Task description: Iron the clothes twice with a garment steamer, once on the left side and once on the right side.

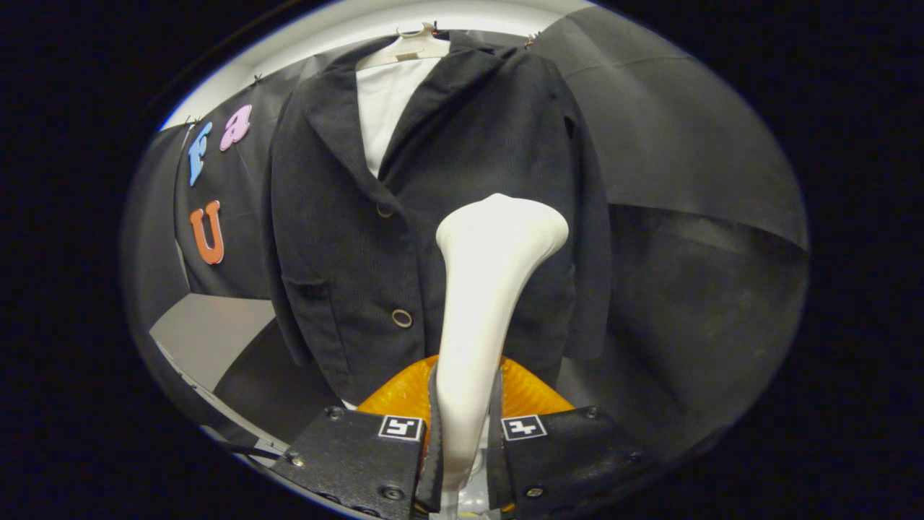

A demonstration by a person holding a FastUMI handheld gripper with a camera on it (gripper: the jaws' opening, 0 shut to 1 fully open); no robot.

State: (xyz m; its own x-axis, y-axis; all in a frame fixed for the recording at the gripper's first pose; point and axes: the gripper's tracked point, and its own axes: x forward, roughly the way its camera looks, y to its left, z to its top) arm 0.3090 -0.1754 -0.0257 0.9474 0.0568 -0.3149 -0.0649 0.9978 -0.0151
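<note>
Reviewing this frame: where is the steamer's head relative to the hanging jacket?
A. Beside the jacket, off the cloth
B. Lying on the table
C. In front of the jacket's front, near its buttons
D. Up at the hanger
C. The steamer, gripped by both jaws of the gripper, has its head in front of the jacket, between its two buttons' heights; whether it touches the cloth cannot be told.

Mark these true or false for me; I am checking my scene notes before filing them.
1. The claw is shut on the garment steamer. True.
2. The dark jacket lies folded on a table. False: it hangs on a hanger against the booth wall.
3. A white shirt shows inside the jacket's collar. True.
4. The steamer's head points away from the jacket. False: it rises in front of the jacket's lower front.
</note>
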